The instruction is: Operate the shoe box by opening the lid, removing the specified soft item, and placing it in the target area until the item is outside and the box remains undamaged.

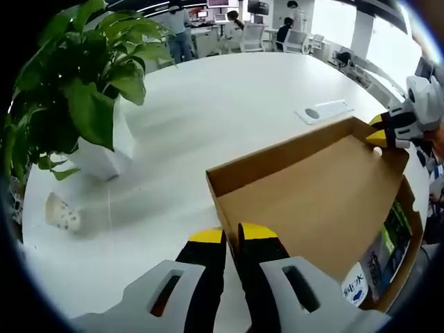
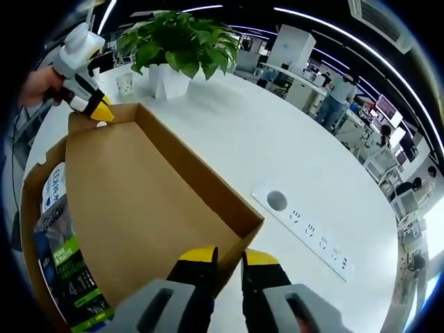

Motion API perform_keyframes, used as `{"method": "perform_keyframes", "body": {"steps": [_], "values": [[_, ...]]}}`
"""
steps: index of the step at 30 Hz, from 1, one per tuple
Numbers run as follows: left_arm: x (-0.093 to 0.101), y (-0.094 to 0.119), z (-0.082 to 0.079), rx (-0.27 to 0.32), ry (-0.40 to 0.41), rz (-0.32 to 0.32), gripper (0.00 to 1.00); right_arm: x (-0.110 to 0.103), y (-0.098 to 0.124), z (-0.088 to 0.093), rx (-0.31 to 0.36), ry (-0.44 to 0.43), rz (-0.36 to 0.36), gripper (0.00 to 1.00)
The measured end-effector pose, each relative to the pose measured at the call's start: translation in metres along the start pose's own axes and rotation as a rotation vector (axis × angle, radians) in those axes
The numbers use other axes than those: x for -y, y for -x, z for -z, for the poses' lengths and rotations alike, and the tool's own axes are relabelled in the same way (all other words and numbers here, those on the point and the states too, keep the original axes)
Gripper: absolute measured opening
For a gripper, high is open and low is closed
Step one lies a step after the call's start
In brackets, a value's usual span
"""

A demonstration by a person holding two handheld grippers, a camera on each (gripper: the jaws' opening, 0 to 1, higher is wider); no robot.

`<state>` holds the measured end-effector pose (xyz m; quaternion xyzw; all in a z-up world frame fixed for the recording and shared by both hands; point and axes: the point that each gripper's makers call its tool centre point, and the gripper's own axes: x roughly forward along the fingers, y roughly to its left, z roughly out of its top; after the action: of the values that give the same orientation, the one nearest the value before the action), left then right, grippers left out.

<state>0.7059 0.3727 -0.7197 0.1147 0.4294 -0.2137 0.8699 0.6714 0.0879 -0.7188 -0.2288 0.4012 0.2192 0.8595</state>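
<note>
Brown cardboard shoe box lid (image 1: pixel 326 187) raised, propped by both grippers. Left gripper (image 1: pixel 232 236) jaws nearly closed, pinching lid's near corner edge; right gripper (image 2: pixel 227 258) jaws narrowly parted, clamped on opposite corner. Blue-green packaged item (image 2: pixel 66 270) inside shoe box (image 2: pixel 31 229) beneath lid. White counter (image 1: pixel 208 118); potted plant (image 2: pixel 177 45), power strip (image 2: pixel 305 225); open-plan office behind.

The left hand-held gripper (image 1: pixel 232 237) is showing two black fingers with yellow tips, and each finger is sitting in a pale grey shell with a long slot where something orange is showing. The right hand-held gripper (image 2: pixel 227 259) is having the same black fingers, yellow tips and grey shells. Beside the shoe box (image 1: pixel 326 187) corner, its body is looking white.
</note>
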Motion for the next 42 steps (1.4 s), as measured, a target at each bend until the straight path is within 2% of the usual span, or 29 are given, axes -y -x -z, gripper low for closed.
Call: {"method": "perform_keyframes", "body": {"steps": [4, 14, 17, 19, 24, 29, 32, 42], "values": [[0.000, -0.001, 0.000, 0.001, 0.021, 0.002, 0.06, 0.000, -0.001, 0.001, -0.004, -0.009, -0.006, 0.09], [0.001, -0.003, 0.003, -0.006, 0.015, -0.006, 0.08, -0.002, -0.003, 0.004, -0.010, -0.007, -0.006, 0.09], [0.007, -0.006, 0.010, -0.024, -0.009, 0.000, 0.10, -0.001, -0.003, 0.004, -0.010, -0.011, -0.006, 0.09], [0.005, -0.006, 0.008, -0.018, 0.010, -0.001, 0.10, -0.001, -0.003, 0.005, -0.009, -0.015, -0.006, 0.09], [0.006, -0.003, 0.008, -0.020, -0.006, -0.005, 0.12, -0.001, -0.003, 0.004, -0.010, -0.012, 0.000, 0.09], [0.006, 0.000, 0.006, 0.004, -0.017, -0.022, 0.15, -0.001, -0.002, 0.005, -0.011, -0.001, 0.004, 0.11], [0.003, -0.001, -0.001, 0.031, -0.064, -0.036, 0.17, -0.002, -0.001, 0.007, -0.012, 0.023, 0.008, 0.13], [-0.006, 0.005, -0.008, 0.076, -0.061, -0.057, 0.24, 0.001, 0.005, 0.006, 0.000, 0.028, 0.021, 0.20]]}}
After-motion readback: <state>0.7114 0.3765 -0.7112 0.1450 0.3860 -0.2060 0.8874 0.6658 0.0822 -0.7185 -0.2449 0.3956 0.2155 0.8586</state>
